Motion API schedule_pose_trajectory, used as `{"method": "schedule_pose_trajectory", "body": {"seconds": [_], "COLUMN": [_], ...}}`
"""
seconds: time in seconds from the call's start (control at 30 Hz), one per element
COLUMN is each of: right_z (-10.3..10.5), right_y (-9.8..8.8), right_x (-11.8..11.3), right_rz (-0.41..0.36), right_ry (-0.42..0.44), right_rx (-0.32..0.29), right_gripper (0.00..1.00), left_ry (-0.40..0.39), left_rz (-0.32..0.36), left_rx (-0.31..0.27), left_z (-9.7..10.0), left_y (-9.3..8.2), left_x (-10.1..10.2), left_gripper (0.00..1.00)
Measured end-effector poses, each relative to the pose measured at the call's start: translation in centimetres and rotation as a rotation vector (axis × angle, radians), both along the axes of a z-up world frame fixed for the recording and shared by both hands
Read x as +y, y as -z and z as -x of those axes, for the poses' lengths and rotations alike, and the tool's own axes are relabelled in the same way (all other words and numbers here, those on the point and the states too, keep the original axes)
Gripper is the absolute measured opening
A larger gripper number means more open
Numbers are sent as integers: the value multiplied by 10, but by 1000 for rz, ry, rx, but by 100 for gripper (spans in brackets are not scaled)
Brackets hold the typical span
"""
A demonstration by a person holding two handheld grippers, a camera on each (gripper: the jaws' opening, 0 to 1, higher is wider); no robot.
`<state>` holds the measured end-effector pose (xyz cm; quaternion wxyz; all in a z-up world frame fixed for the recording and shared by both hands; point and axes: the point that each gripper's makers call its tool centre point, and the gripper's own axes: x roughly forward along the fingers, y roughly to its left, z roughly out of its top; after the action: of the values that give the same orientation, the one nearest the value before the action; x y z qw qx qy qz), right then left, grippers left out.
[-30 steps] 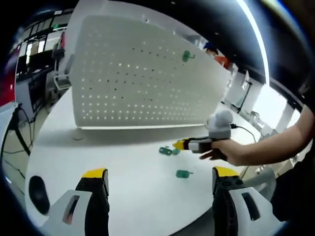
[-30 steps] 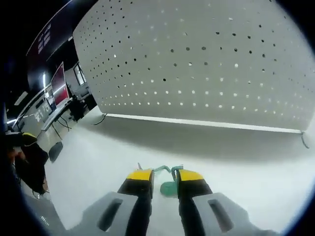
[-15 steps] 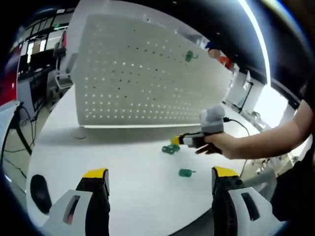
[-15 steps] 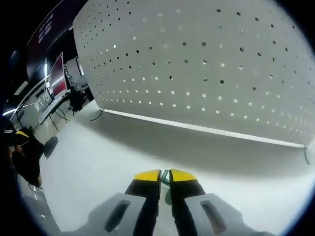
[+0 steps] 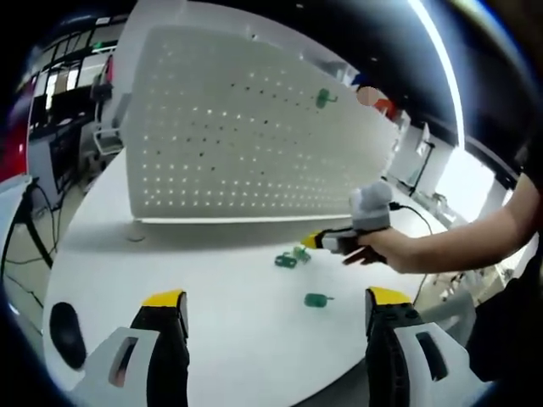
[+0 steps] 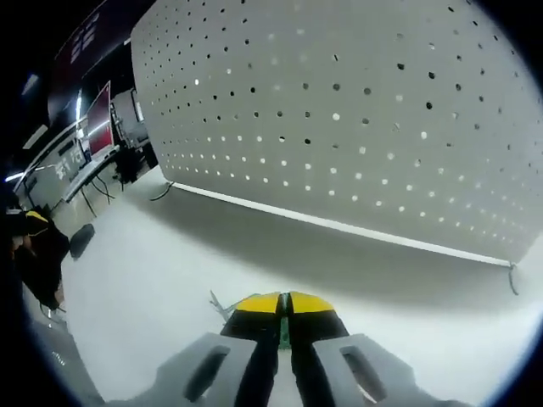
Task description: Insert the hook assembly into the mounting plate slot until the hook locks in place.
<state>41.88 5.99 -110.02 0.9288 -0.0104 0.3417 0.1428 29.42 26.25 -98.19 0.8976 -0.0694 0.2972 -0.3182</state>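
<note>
Gripping green hook [image 6: 286, 332] between pressed-together yellow tips, right gripper [image 6: 284, 303] now lifted off white table [image 6: 144, 280]; 1 s ago its jaws stood apart around hook. In left gripper view, held hook [image 5: 301, 253] sits at right gripper's tips, second hook [image 5: 285, 261] just beside, third hook [image 5: 316, 299] nearer. Left gripper [image 5: 270, 298] unchanged, jaws wide apart, holding nothing. Pegboard [image 5: 254, 136] upright beyond, 1 hook [image 5: 323, 97] mounted high.

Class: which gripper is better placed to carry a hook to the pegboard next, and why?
Right. The right gripper is shut on a green hook and faces the pegboard. The left gripper is open, farther from the board, holding nothing.
</note>
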Motion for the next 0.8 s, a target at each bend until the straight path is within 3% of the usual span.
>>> {"method": "schedule_pose_trajectory", "body": {"seconds": [0.27, 0.5, 0.8], "right_z": [2, -6, -1], "right_y": [-19, -49, -66], "right_x": [-2, -5, 0], "right_rz": [-57, -92, -117], "right_ry": [17, 35, 28], "right_rx": [-15, -75, -113], "right_gripper": [0, 0, 0], "left_ry": [-5, -19, -30], "left_rz": [-8, -9, -10], "left_rx": [-28, -50, -79], "left_z": [-2, 1, 3], "left_y": [-10, -18, -29], "left_x": [1, 3, 2], "left_gripper": [88, 88, 88]}}
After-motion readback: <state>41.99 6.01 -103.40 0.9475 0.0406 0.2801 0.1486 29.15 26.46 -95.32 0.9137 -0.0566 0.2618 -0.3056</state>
